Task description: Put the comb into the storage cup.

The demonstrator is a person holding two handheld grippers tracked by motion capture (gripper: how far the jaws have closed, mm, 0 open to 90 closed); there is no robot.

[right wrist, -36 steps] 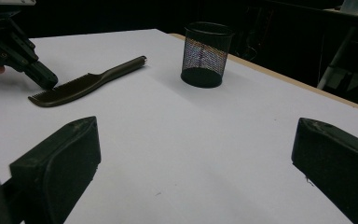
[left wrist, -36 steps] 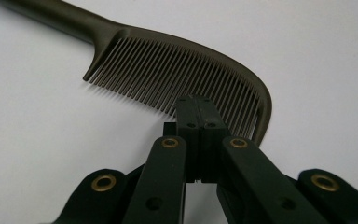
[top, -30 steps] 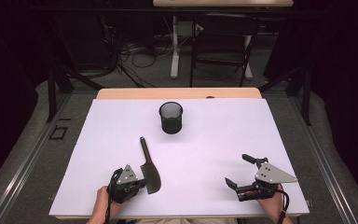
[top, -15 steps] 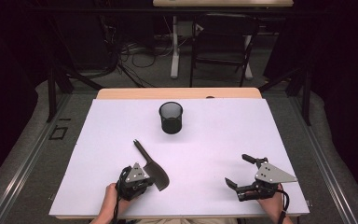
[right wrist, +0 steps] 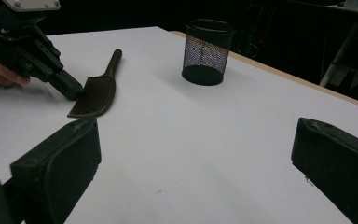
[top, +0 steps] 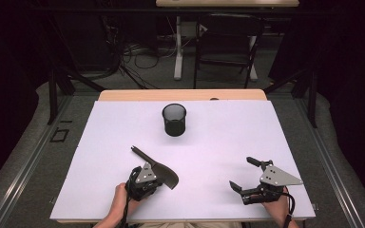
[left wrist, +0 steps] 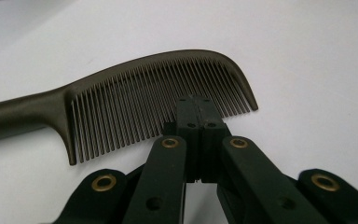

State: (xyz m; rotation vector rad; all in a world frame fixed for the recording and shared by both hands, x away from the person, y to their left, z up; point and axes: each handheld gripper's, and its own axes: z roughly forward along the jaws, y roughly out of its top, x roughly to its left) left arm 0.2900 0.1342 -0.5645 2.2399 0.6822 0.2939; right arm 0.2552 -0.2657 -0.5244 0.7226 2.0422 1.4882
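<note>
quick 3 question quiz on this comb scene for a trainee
1. True or false: the left gripper is shut on the comb.
2. What stands at the far middle of the table: A a mesh cup, B a plate, C a box?
3. How do the right gripper's jaws stand, and is anything between them?

Key:
1. True. The closed jaws pinch the comb's teeth.
2. A, the mesh cup.
3. Wide open, with nothing between them.
</note>
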